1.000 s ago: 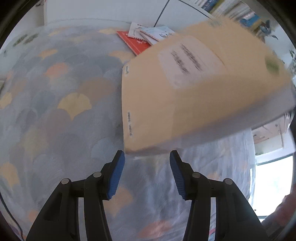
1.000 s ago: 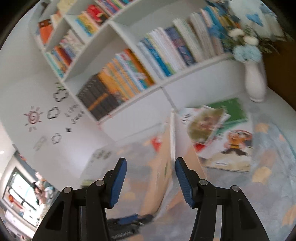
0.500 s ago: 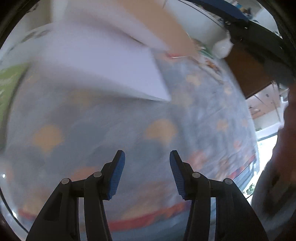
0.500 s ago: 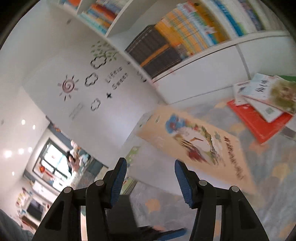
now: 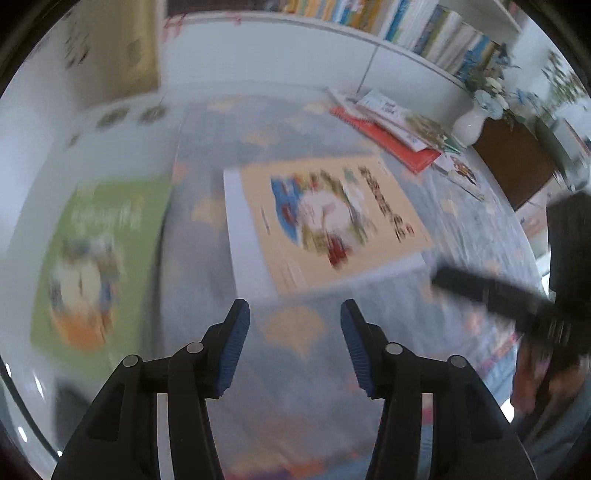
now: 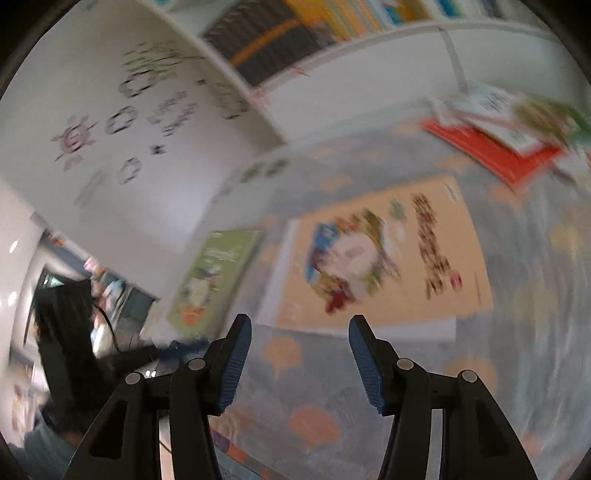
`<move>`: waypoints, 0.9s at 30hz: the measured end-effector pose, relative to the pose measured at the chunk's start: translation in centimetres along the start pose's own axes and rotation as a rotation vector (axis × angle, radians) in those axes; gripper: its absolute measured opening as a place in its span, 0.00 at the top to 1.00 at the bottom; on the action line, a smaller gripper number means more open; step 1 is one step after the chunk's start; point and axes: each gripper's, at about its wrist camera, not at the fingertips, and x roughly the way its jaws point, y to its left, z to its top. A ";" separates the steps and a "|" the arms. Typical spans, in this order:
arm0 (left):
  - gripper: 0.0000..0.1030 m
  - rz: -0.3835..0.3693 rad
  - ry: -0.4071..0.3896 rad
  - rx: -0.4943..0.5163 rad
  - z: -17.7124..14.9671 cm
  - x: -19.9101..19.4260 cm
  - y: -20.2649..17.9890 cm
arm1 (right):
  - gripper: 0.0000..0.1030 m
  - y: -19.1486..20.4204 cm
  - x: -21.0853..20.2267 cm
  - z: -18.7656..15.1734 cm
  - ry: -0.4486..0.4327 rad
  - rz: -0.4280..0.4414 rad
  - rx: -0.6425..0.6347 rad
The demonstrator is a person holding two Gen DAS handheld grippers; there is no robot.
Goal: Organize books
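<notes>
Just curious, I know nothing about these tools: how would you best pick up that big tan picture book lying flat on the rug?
Grip the tan book at its near edge, coming in low from the front. It lies flat, so only a thin edge fits between the fingers.

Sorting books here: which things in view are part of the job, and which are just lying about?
Job:
- tan picture book, flat on the carpet
- green picture book
- loose book pile with a red cover
- bookshelf

Lying about:
- white vase of flowers
- patterned carpet
</notes>
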 end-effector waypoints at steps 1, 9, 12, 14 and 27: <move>0.52 -0.013 -0.010 0.033 0.9 0.3 0.5 | 0.47 -0.2 0.2 -0.6 -0.002 -0.011 0.031; 0.49 -0.084 0.017 0.215 7.2 6.7 3.0 | 0.40 -1.3 1.9 -5.3 -0.123 -0.085 0.333; 0.49 -0.091 0.016 0.265 7.9 8.9 3.1 | 0.37 -0.7 2.6 -6.4 -0.165 -0.088 0.379; 0.49 -0.111 0.019 0.273 8.3 10.3 3.2 | 0.36 -0.2 3.2 -6.6 -0.174 -0.104 0.365; 0.38 -0.131 0.176 0.354 14.1 15.9 4.3 | 0.23 1.4 6.2 -6.3 -0.270 -0.145 0.428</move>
